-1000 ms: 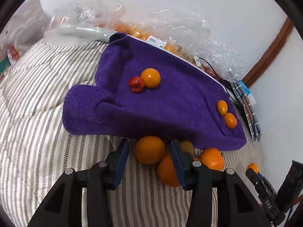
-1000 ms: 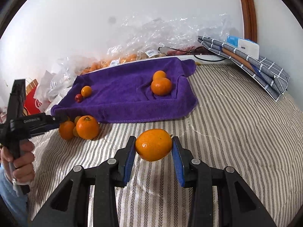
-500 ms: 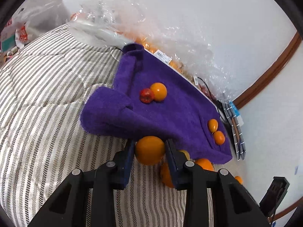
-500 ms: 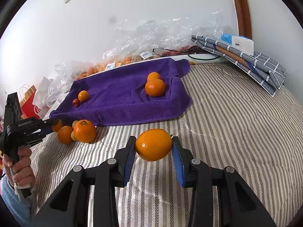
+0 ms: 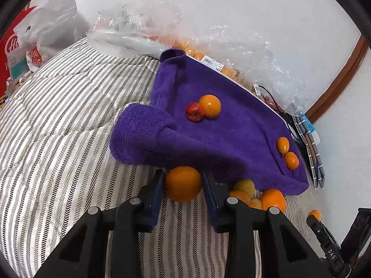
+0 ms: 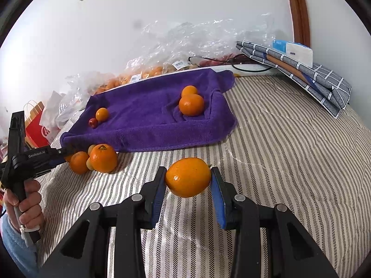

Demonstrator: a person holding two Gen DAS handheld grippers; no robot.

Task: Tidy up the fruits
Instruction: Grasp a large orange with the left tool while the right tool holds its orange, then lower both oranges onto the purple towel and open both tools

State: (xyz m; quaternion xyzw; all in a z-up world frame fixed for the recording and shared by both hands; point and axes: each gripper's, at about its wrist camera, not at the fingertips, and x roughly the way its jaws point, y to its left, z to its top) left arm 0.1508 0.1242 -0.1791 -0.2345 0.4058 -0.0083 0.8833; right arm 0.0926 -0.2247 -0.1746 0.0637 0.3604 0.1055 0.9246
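While clamped in right hand-held gripper [image 6: 188,178], oval orange [image 6: 187,177] lies crosswise.

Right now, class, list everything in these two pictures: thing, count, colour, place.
held oranges: two, orange; one in the left gripper, one in the right gripper.
fruit on towel: four; a red one touching an orange one, two more orange ones together.
loose fruit pile: several, orange and yellowish, on the bedcover at the towel's edge.
towel: one, purple, on the bedcover.
bedcover: one, striped.
plastic bags: clear, by the wall, fruit inside.
folded cloth: grey check, far corner.
paper bag: red and white.
hand: one, gripping the left gripper's handle.
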